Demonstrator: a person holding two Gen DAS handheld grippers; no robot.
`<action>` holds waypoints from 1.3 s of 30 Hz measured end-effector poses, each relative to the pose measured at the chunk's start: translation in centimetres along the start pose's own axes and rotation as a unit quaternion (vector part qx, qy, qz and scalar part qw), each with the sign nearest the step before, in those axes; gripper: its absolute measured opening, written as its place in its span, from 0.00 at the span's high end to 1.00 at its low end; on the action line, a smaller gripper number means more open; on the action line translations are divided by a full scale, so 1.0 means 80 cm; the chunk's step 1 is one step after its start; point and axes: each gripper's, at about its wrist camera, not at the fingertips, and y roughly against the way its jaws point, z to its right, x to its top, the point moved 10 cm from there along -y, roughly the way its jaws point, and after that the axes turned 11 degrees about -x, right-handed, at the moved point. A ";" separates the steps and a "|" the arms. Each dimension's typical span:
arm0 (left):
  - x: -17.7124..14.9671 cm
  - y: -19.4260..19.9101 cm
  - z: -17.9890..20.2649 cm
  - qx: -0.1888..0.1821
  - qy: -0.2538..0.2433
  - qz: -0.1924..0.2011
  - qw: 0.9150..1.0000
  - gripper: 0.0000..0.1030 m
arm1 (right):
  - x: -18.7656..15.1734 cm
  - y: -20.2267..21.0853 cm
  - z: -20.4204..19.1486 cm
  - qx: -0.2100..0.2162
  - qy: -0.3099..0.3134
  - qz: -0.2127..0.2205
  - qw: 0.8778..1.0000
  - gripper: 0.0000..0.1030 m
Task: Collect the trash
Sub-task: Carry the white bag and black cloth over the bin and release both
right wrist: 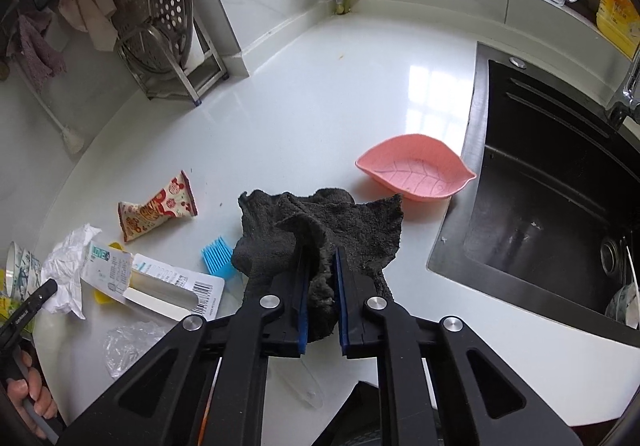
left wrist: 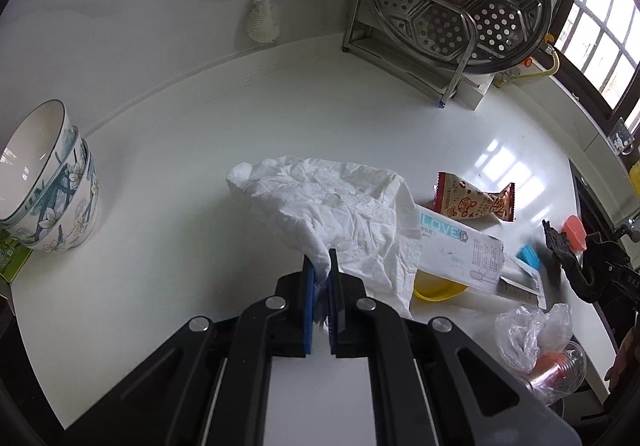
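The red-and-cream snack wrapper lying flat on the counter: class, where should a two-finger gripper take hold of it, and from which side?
Probably the crimped end of the snack wrapper, approached from above. The wrapper lies flat on the counter, and that flared end sits clear of the packaging card, leaving room for the fingers.

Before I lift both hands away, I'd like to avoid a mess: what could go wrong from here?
The left gripper pinches only an edge of the crumpled white tissue; thin paper could tear or slip. The tissue also drapes over the LOVE box, so lifting may drag that along. The right gripper is shut on the dark cloth, whose loose hanging folds could sweep the blue comb.
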 end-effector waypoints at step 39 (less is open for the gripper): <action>-0.356 0.099 0.430 -0.137 -0.182 -0.149 0.962 0.94 | -0.307 0.163 0.207 0.060 0.034 -0.067 0.995 0.90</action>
